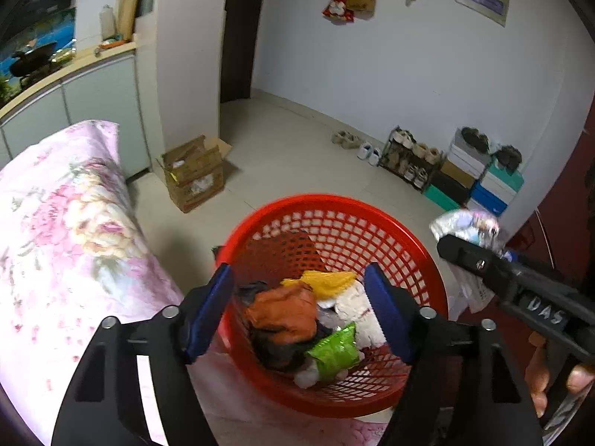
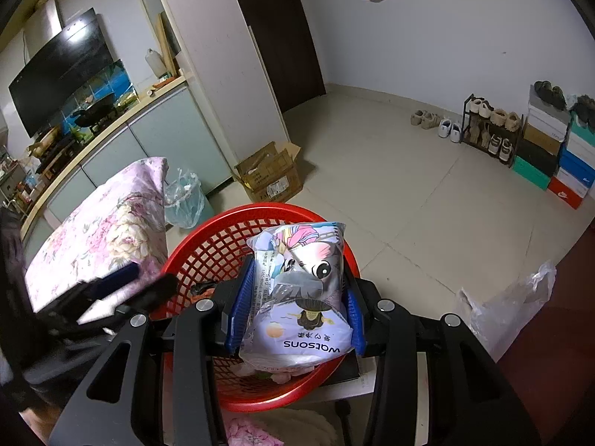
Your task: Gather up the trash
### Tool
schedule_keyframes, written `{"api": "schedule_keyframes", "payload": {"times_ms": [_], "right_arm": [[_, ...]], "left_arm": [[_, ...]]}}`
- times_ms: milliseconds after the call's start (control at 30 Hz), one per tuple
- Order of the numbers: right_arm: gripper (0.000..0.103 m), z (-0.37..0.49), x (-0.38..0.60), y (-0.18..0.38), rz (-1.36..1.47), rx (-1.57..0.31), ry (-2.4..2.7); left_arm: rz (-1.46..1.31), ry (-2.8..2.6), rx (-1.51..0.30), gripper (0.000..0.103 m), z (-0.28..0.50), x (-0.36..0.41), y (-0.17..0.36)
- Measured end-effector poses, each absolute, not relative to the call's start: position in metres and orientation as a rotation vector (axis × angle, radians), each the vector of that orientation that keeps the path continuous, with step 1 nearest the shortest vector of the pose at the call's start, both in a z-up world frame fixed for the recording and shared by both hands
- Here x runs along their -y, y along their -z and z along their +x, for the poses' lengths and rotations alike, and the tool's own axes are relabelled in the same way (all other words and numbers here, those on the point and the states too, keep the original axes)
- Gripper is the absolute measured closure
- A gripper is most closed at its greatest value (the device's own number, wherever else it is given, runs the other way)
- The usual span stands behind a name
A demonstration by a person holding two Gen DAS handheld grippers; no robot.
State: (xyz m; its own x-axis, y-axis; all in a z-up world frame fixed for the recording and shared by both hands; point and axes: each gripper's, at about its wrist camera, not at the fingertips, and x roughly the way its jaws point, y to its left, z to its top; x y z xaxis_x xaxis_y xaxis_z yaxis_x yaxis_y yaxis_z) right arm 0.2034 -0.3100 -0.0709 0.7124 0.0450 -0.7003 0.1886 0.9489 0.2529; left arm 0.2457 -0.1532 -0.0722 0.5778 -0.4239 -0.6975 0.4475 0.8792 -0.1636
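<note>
The left gripper (image 1: pixel 299 308) hangs over the red basket (image 1: pixel 409 230) with its blue pads spread wide and nothing between them. Below it the basket holds crumpled trash: an orange wrapper (image 1: pixel 282 312), a green wrapper (image 1: pixel 334 349), a yellow piece (image 1: pixel 327 278) and some white wads (image 1: pixel 359 308). The right gripper (image 2: pixel 297 308) is clamped on a white Watsons packet (image 2: pixel 297 297) printed with a cartoon figure, held just above the basket's (image 2: pixel 208 249) inside. In the left view that packet (image 1: pixel 465 225) appears blurred, over the basket's right rim. A pink flowered cushion (image 1: pixel 67 230) lies just beside the basket on the left. A cardboard box (image 1: pixel 193 174) stands on the floor behind.
</note>
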Motion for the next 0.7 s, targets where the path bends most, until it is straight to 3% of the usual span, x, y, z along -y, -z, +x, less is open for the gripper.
{"api": "schedule_keyframes", "payload": {"times_ms": [300, 467, 700], "right_arm": [[0.059, 0.221, 0.295, 0.086, 0.32, -0.833, 0.028], [0.035, 0.221, 0.293, 0.084, 0.343, -0.824, 0.009], [0.029, 0.207, 0.293, 0.072, 0.343, -0.795, 0.008]], "left_arm": [[0.013, 0.398, -0.747, 0.024, 0.24, 0.117, 0.047], [0.014, 0.361, -0.734, 0.022, 0.236, 0.104, 0.041], [0.023, 0.305, -0.697, 0.019, 0.224, 0.089, 0.03]]}}
